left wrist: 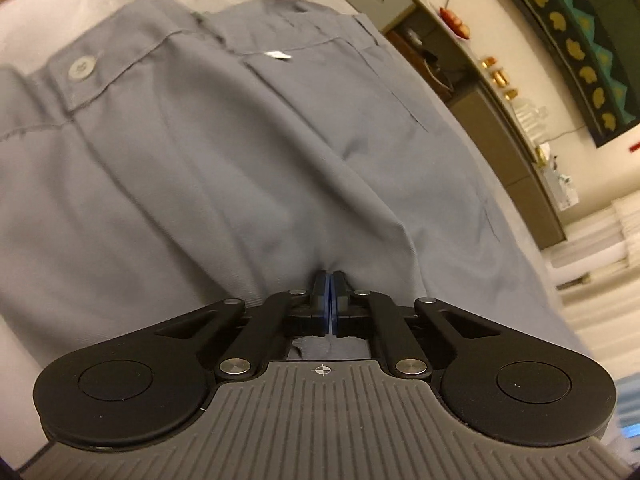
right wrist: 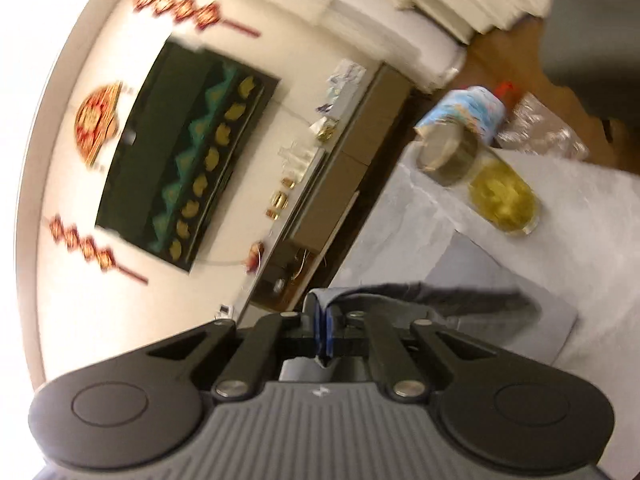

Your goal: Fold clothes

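A pair of grey trousers (left wrist: pixel 208 152) lies spread on a white-covered surface (left wrist: pixel 24 28) in the left wrist view, waistband and a pale button (left wrist: pixel 81 69) at the far end. My left gripper (left wrist: pixel 330 280) is shut on a pinch of the grey cloth near the crotch; the fabric puckers into its blue pads. In the right wrist view my right gripper (right wrist: pixel 325 308) is shut on a lifted edge of the grey trousers (right wrist: pixel 460 296), which trails off to the right above the light cover (right wrist: pixel 580 240). That view is tilted and blurred.
A glass jar of yellow liquid (right wrist: pixel 502 198), a printed can (right wrist: pixel 460 128) and a clear plastic bag (right wrist: pixel 548 128) stand on the covered surface's far edge. Behind are a long low cabinet (right wrist: pixel 344 160), a dark wall hanging (right wrist: pixel 180 164) and stacked white sheets (right wrist: pixel 400 12).
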`<state>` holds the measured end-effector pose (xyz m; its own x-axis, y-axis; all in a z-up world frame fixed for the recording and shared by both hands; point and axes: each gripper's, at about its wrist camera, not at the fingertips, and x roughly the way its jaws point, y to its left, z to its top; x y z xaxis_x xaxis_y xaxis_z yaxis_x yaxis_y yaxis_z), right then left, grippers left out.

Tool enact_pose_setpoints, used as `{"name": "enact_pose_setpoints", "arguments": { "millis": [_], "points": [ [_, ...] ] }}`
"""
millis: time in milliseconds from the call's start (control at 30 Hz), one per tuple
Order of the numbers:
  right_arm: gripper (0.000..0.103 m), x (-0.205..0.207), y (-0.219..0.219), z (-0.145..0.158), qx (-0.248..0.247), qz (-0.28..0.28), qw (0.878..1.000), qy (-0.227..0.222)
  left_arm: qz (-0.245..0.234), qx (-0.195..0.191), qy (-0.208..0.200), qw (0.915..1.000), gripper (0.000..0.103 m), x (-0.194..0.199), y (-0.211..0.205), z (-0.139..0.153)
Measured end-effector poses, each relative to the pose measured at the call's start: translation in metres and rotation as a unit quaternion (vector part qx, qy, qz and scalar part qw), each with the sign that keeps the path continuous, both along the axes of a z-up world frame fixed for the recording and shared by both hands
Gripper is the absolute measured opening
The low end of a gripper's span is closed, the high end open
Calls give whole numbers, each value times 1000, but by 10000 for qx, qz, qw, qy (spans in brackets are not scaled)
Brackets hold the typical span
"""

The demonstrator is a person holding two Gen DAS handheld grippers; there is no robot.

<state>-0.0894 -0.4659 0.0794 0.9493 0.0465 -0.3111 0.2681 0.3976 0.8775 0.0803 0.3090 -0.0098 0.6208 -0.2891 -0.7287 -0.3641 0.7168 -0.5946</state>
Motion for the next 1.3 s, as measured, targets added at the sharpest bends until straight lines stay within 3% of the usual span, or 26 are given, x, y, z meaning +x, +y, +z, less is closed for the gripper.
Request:
{"name": "enact_pose_setpoints", "arguments": {
  "millis": [100,133,167,233,267,333,400,433,500,533,600,667,733,833,900,967,1033,1067,1133,1200,1300],
  "points": [
    [3,14,1,-20,65,-253,9979,596,100,18,-65,9999,0,-7,3,2],
    [3,29,8,-14,-66,-130,9974,704,80,47,-110,9999,0,-7,3,4],
    [3,43,15,-8,-199,-4,9965,808,50,92,-158,9998,7,-6,4,6],
    [3,53,29,27,-620,393,9969,295,-3,194,-231,9995,10,-4,6,10],
    [3,51,39,54,-891,673,9932,-334,3,215,-236,9995,10,-7,7,10],
    [3,36,52,87,-1338,1041,9786,-1167,52,176,-247,9995,12,-13,11,12],
    [5,14,55,96,-1814,1120,9682,-1306,63,162,-295,9994,21,-17,14,15],
    [10,7,52,89,-1978,1066,9689,-1039,55,187,-324,9993,22,-14,11,18],
    [22,2,40,51,-2244,907,9700,238,-43,318,-407,9987,26,-8,0,24],
    [31,4,32,24,-2242,789,9657,1048,-126,399,-469,9980,26,-6,-6,28],
    [32,2,17,-31,-2118,373,9444,2489,-381,557,-670,9955,27,-5,-21,37],
    [32,-12,12,-58,-2003,46,9380,2828,-731,644,-973,9905,28,-9,-37,46],
    [46,-21,14,-64,-1831,-3,9475,2622,-1206,600,-1307,9822,31,-16,-54,55],
    [49,-14,30,-58,-1967,250,9500,2411,-2062,537,-1671,9626,39,-25,-93,62],
    [50,2,43,-51,-2043,678,9508,2228,-2578,623,-1651,9499,45,-30,-124,58],
    [58,21,63,-44,-2061,1234,9509,1953,-2963,723,-1461,9411,45,-31,-154,47],
    [62,43,86,-39,-2023,1674,9478,1809,-3050,643,-1216,9424,45,-28,-168,33],
    [62,54,103,-37,-2247,1862,9384,1850,-3011,542,-1084,9459,45,-26,-170,26],
    [63,76,149,-34,-3167,2250,8999,1980,-2870,337,-900,9531,44,-23,-168,15],
    [64,94,204,-40,-4264,2640,8405,2050,-2658,14,-831,9604,45,-16,-158,10],
    [64,116,282,-62,-5566,3306,7349,2019,-2203,-380,-786,9715,47,-9,-139,6]
  ]
}}
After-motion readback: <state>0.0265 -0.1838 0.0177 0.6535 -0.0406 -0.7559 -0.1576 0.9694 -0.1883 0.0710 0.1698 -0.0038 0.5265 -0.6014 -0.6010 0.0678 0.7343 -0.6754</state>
